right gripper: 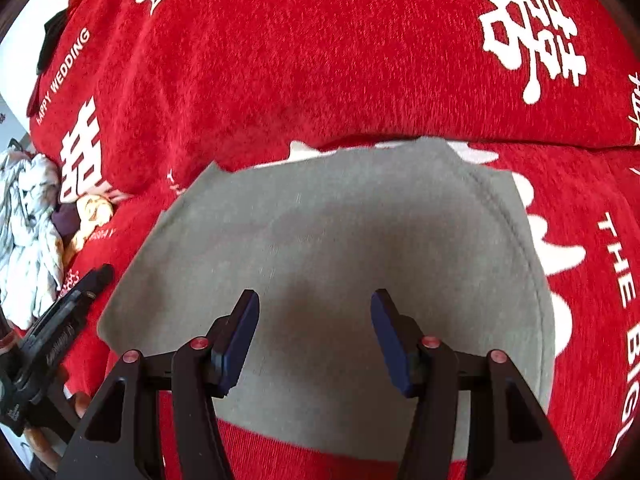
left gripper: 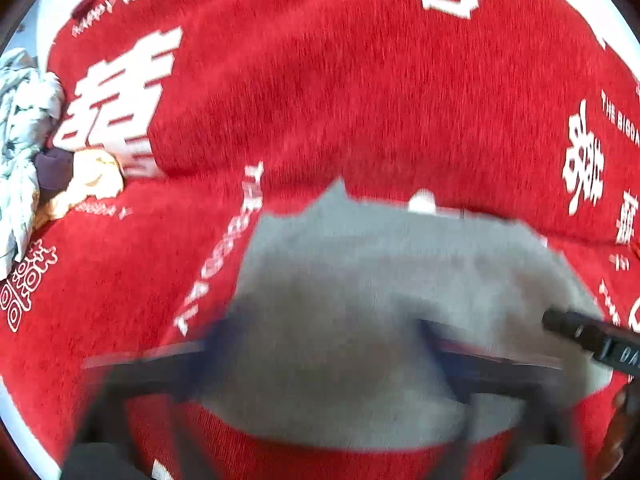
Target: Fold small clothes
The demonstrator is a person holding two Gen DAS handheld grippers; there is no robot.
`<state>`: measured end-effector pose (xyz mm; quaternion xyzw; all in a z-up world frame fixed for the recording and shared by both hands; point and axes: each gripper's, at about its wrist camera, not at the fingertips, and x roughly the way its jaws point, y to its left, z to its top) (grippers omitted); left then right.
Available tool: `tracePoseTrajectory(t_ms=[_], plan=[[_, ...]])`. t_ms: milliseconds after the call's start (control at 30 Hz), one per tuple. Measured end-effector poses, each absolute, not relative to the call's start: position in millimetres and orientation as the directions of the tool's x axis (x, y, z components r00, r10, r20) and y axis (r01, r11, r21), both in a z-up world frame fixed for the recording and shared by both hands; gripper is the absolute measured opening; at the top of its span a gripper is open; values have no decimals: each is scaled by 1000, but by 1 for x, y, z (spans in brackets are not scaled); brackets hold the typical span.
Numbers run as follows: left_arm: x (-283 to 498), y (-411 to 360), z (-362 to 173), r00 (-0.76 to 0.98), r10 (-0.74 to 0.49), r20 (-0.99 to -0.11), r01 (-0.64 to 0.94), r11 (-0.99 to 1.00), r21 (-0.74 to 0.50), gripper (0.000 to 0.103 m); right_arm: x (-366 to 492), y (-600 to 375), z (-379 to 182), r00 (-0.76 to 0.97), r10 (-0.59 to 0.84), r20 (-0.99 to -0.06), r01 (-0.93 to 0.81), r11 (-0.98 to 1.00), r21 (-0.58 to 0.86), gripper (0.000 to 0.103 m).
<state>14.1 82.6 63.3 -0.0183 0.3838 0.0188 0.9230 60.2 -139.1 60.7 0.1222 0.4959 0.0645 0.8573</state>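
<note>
A small grey garment lies flat on a red blanket with white lettering; it also shows in the left wrist view. My right gripper is open and empty, with its blue-padded fingers just above the near part of the garment. My left gripper is blurred by motion, open and empty over the garment's near edge. It shows at the left edge of the right wrist view. The right gripper's finger shows at the right of the left wrist view.
A heap of other clothes lies at the left: a pale patterned piece, a dark purple one and a yellow one. The heap shows in the left wrist view too. The blanket rises in a fold behind the garment.
</note>
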Motion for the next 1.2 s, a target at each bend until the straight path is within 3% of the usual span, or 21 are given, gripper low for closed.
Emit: tracePoseTrajectory(t_ms=[500,733,1200], plan=[[16,123,28,627,-56,-777,-54,992,-115,102,80,-112,67,488,157,-859,-31,986,163,62],[23,144,-1,562,-167,-810,-57,969,-239,102,109,-83,59,461,142,-876,-74,990,121,62],[33,154,-1,581,-289,-761,-6,933,-359,102,131,-51,48,428,161,-889,-112,986,124,62]])
